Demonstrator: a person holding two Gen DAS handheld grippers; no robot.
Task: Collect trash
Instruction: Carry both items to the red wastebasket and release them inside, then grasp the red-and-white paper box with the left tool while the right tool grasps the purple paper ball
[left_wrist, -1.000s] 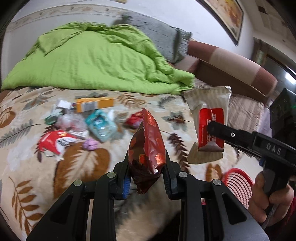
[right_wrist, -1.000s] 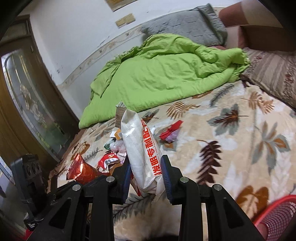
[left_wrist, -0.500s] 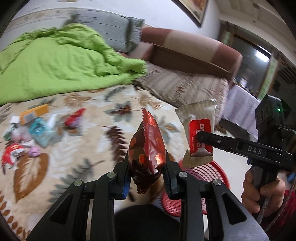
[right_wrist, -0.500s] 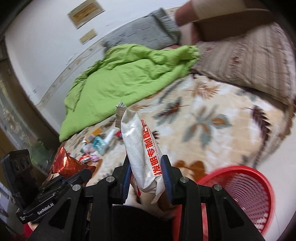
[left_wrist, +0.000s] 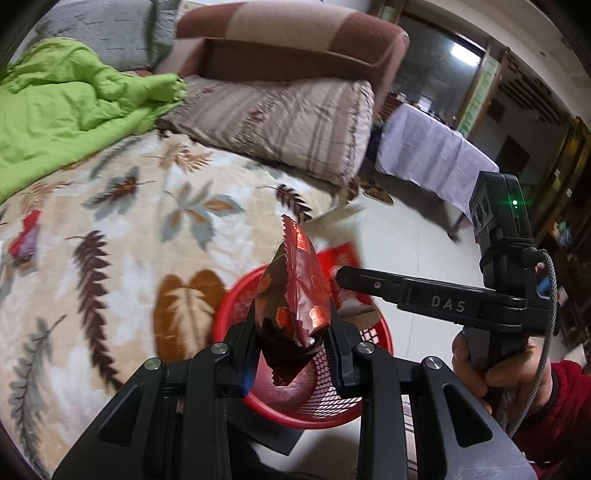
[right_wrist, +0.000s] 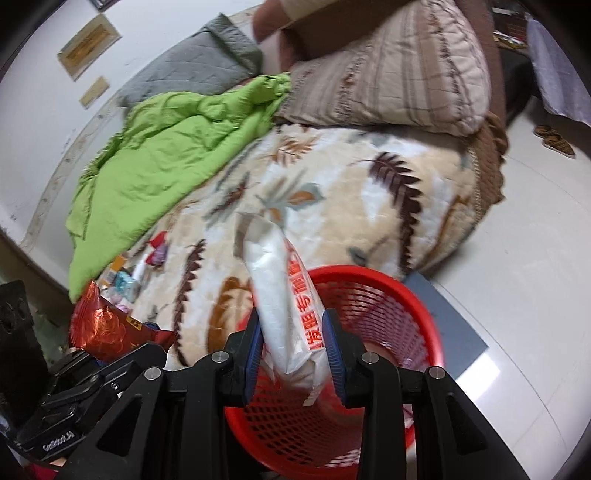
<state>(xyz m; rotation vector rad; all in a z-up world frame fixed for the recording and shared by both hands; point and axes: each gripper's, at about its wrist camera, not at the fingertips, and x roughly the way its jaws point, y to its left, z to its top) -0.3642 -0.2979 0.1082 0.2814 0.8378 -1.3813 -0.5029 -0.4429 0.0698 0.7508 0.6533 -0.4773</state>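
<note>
My left gripper (left_wrist: 291, 354) is shut on a shiny dark red foil snack bag (left_wrist: 295, 295) and holds it over the red mesh basket (left_wrist: 236, 306) on the floor by the bed. My right gripper (right_wrist: 291, 354) is shut on a white wrapper with red print (right_wrist: 284, 291), also above the basket (right_wrist: 388, 306). The right gripper's arm shows in the left wrist view (left_wrist: 424, 299), its wrapper blurred (left_wrist: 343, 254). The foil bag shows at the left of the right wrist view (right_wrist: 107, 325).
More wrappers lie on the leaf-patterned blanket (right_wrist: 369, 192) near the green quilt (right_wrist: 162, 155): a red one (right_wrist: 159, 251) and several small ones (right_wrist: 122, 280). A striped pillow (left_wrist: 295, 122) sits at the bed head. A grey mat (right_wrist: 454, 325) lies under the basket.
Both grippers have swung right, away from the litter pile on the bed, and now hang over the red basket, each still holding its wrapper.
</note>
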